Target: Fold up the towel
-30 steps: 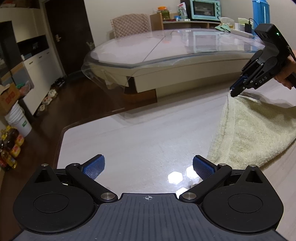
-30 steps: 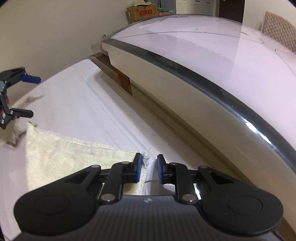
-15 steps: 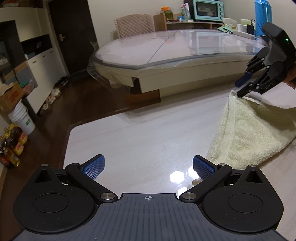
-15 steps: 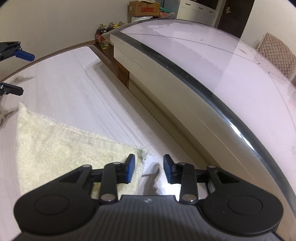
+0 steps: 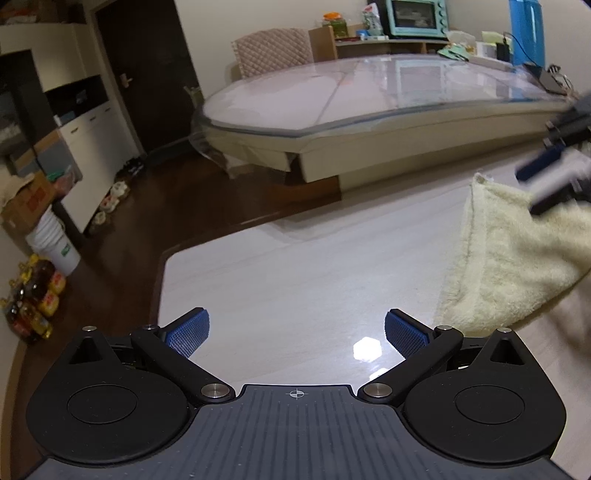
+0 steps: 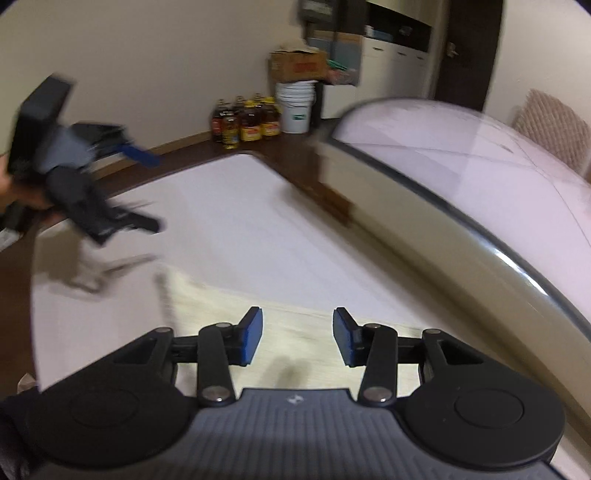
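Observation:
A cream towel lies folded on the pale table, at the right of the left wrist view. In the right wrist view it shows blurred under the fingers. My left gripper is open and empty above the table, left of the towel's near corner. It also shows blurred in the right wrist view. My right gripper is open and empty above the towel. It appears blurred at the right edge of the left wrist view.
A large round glass-topped table stands just beyond the work table. A quilted chair, a shelf with a teal oven, oil bottles, a white bucket and cardboard boxes stand around the room.
My right gripper has let go of the towel corner, opened wide and pulled back and up. The towel corner now lies on the table. My left gripper stayed open and lifted slightly.

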Action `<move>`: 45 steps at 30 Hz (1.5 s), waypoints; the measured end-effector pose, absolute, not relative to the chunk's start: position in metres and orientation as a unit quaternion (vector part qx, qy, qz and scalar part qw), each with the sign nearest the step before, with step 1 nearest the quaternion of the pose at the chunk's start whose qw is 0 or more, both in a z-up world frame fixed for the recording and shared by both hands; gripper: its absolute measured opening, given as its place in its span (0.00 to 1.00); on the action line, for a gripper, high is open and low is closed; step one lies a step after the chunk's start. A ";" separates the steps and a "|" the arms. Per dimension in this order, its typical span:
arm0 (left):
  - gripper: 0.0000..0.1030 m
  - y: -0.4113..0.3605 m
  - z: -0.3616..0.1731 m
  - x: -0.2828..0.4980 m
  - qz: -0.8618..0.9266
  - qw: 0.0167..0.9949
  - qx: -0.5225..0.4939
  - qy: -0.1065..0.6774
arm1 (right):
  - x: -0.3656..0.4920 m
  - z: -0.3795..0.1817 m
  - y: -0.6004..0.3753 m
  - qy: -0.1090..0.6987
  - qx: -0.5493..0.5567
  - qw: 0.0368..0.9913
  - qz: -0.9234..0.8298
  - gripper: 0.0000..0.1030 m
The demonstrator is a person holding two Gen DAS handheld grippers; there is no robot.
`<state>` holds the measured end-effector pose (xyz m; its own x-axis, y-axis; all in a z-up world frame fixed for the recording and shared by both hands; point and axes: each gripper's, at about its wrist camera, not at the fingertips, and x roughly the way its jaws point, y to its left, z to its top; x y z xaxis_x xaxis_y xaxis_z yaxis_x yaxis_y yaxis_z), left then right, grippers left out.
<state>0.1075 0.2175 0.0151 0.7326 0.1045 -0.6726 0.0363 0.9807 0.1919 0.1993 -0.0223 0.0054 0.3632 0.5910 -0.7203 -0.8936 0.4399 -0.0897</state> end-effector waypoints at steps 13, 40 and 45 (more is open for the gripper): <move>1.00 0.236 0.014 0.080 0.009 0.935 0.073 0.347 | 0.162 -0.025 0.064 0.306 -0.286 0.774 0.476 0.30; 1.00 0.248 0.016 0.062 0.010 0.943 0.054 0.327 | 0.142 -0.054 0.092 0.285 -0.300 0.770 0.486 0.09; 1.00 0.249 0.017 0.051 0.019 0.942 0.049 0.331 | 0.102 -0.043 0.073 0.261 -0.304 0.712 0.577 0.09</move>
<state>0.0513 0.2492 0.0170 0.7802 0.0684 -0.6218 -0.0032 0.9944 0.1054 0.1025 0.0727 -0.0432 0.1977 0.6629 -0.7222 -0.9801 0.1485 -0.1319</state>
